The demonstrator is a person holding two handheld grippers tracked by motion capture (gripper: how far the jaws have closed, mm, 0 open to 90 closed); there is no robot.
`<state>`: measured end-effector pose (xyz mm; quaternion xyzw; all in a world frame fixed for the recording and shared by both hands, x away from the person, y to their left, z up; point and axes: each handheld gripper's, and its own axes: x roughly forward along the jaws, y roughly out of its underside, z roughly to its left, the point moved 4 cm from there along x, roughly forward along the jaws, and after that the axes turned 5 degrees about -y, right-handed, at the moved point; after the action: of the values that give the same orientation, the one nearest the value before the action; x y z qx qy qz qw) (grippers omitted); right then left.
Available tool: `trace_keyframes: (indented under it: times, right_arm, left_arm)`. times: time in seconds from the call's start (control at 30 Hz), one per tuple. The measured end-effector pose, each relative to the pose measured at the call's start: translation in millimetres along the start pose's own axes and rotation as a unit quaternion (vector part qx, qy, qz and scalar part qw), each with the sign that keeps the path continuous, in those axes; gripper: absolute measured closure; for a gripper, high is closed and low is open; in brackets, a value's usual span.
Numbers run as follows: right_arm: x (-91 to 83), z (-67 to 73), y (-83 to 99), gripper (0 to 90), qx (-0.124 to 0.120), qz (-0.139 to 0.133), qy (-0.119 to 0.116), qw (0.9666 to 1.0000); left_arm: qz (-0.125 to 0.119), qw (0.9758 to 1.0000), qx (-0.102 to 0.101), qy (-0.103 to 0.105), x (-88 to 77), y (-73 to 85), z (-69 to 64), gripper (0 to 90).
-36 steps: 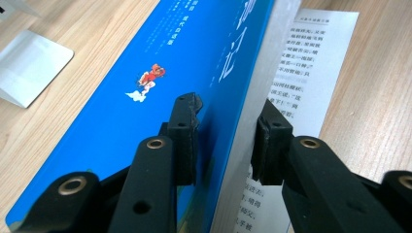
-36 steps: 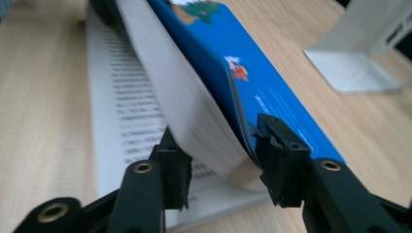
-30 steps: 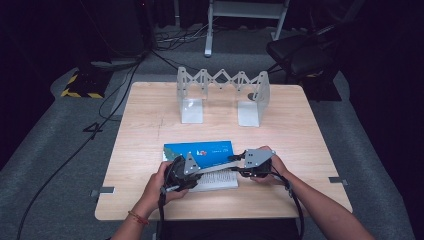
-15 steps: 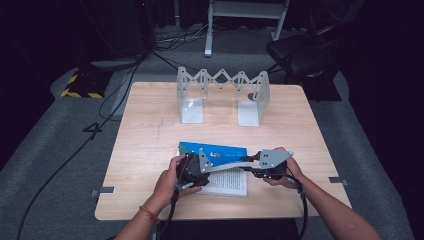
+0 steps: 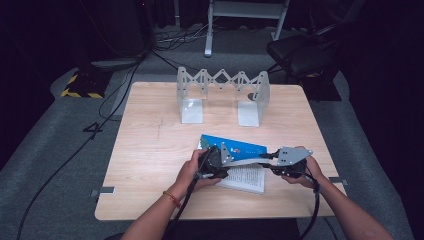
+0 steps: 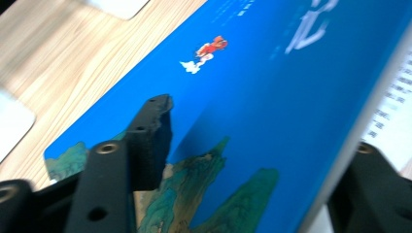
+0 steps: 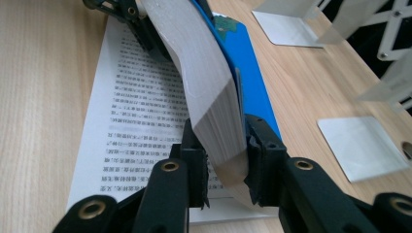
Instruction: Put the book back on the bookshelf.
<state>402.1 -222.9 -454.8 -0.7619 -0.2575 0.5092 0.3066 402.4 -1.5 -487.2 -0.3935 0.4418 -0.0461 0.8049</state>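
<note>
A book with a blue cover (image 5: 240,147) lies open on the wooden table (image 5: 150,150), its printed page (image 5: 247,177) facing up. My right gripper (image 5: 266,156) is shut on a thick block of pages (image 7: 204,82) and the cover, lifted off the printed page (image 7: 136,111). My left gripper (image 5: 229,159) grips the other end of that block. In the left gripper view one jaw lies on the blue cover (image 6: 272,73) and the other sits behind the page edge; its jaws (image 6: 265,128) have just been closing with the block between them. The right gripper's (image 7: 223,141) pads press both sides of the block.
A folding metal book rack (image 5: 222,87) with two flat base plates stands at the back of the table. One base plate (image 7: 364,145) lies near my right gripper. A dark chair (image 5: 305,50) and cables (image 5: 115,95) are on the floor beyond.
Both hands and the book have shifted to the right across the table. The page block now stands higher off the open page.
</note>
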Motion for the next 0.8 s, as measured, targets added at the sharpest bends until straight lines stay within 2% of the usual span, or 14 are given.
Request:
trace_keyframes:
  times: [0.07, 0.13, 0.2, 0.27, 0.33, 0.37, 0.47, 0.53, 0.57, 0.6, 0.67, 0.73, 0.77, 0.8]
  right_arm:
    - [-2.4, -1.1, 4.1, 71.5, 0.006, -0.004, 0.001, 1.0]
    - [-3.2, -0.4, 6.7, 71.1, 0.009, -0.004, 0.001, 0.9999]
    - [-3.3, 0.9, 6.0, 70.9, 0.008, 0.001, 0.003, 1.0]
    - [-3.3, 1.3, 4.0, 70.7, 0.008, 0.007, 0.007, 0.9999]
    - [-3.9, 0.1, 2.5, 70.7, 0.013, 0.009, 0.008, 0.9998]
    - [-4.2, -0.5, 1.7, 70.6, 0.015, 0.009, 0.008, 0.9998]
    - [-4.5, -2.4, -1.3, 70.1, 0.017, 0.012, 0.01, 0.9997]
    - [-4.2, -2.2, -2.0, 70.0, 0.016, 0.014, 0.011, 0.9997]
    - [-3.6, -2.0, -2.5, 69.6, 0.014, 0.016, 0.012, 0.9997]
    - [-3.1, -1.7, -2.7, 68.9, 0.013, 0.017, 0.014, 0.9997]
    - [-2.6, -1.7, -2.3, 67.0, 0.01, 0.016, 0.016, 0.9997]
    - [-2.1, -1.6, -0.7, 61.9, 0.018, 0.016, 0.015, 0.9996]
    - [-2.0, -2.6, 0.5, 58.0, 0.032, 0.01, 0.015, 0.9993]
    - [-2.5, -6.1, 4.8, 46.9, 0.066, -0.007, 0.014, 0.9977]
  left_arm:
    - [0.003, 1.0, 0.005, -0.005, 0.8, -2.5, -3.8, 45.9]
    - [0.014, 0.9996, 0.024, -0.012, -0.9, -3.9, -11.2, 51.5]
    - [0.018, 0.9993, 0.028, -0.017, -2.5, -5.0, -13.4, 54.6]
    - [0.016, 0.9995, 0.02, -0.019, -7.6, -10.4, -16.4, 55.0]
    - [0.007, 1.0, 0.003, -0.004, -11.5, -15.1, -16.7, 48.4]
    - [0.007, 1.0, 0.003, -0.004, -11.5, -15.1, -16.7, 43.0]
    - [0.001, 1.0, -0.003, -0.003, -9.5, -14.7, -15.6, 42.4]
    - [0.001, 1.0, -0.003, -0.006, -8.1, -13.2, -15.3, 50.4]
    - [0.001, 1.0, -0.001, -0.003, -6.8, -11.9, -14.9, 50.4]
    - [0.001, 1.0, 0.002, 0.006, -6.8, -11.1, -15.3, 55.6]
    - [-0.008, 0.9998, 0.014, 0.009, -6.0, -9.8, -17.7, 62.4]
    - [-0.012, 0.9998, 0.01, 0.011, -6.0, -8.6, -17.8, 64.0]
    - [-0.019, 0.9997, 0.012, 0.013, -6.2, -8.0, -17.4, 64.6]
    - [-0.026, 0.9995, 0.013, 0.013, -6.7, -7.8, -16.6, 67.1]
